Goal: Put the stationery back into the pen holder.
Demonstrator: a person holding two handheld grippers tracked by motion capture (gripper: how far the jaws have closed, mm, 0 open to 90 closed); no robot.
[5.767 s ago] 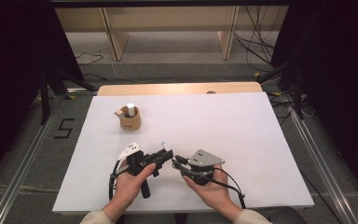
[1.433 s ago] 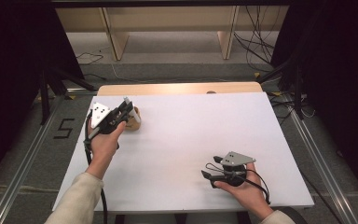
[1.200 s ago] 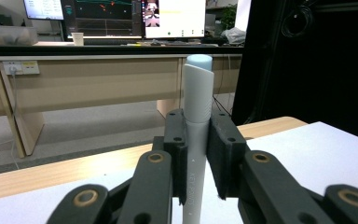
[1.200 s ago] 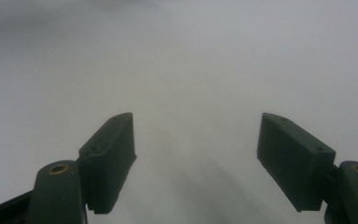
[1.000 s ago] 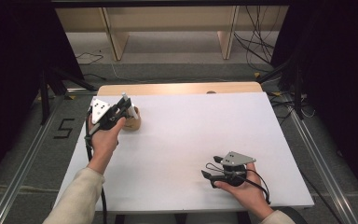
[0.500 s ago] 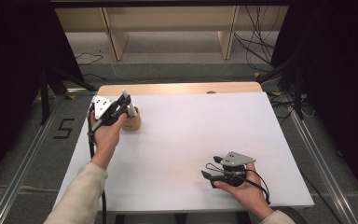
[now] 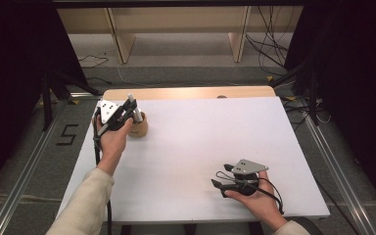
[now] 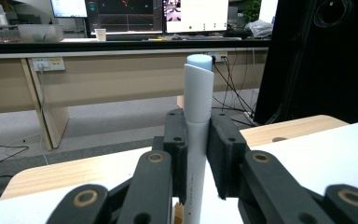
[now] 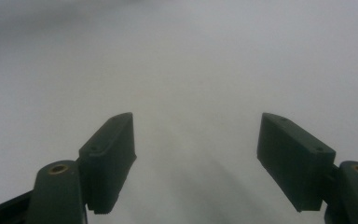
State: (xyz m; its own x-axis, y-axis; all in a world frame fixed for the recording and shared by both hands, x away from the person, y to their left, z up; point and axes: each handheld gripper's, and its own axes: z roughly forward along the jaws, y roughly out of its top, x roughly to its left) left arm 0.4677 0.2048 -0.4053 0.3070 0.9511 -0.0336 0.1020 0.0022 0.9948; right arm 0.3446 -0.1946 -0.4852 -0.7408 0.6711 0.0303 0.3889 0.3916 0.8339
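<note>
The left gripper [image 8: 197, 154] was pinching a pale grey-white marker [image 8: 198, 116], its two black pads pressed flat against the barrel on either side. The marker stood upright between them, long axis vertical, its capped end rising above the pads and its lower part running down out of the bottom of the left gripper view. From the high view, that left gripper [image 7: 127, 113] sat at the far left part of the white table [image 7: 215, 147], and directly below and just beside its pads stood a small tan wooden holder [image 7: 139, 128]. The marker's [image 7: 136, 113] lower end appeared to reach into or just above that holder; whether it was touching the inside I could not tell. So the coming move looked to turn on one thing: the holder lay straight under the gripped marker, along the marker's own axis, and any travel would be up or down that line, not sideways.

The right gripper [image 7: 223, 182] rested well apart, at the near right of the table, held low in the right hand [image 7: 254, 196]. In the right gripper view its jaws stood spread wide with nothing between them, over bare white surface. The left hand [image 7: 111, 137] was by far the nearer to the holder.

Counted: one marker, one holder, two grippers.
</note>
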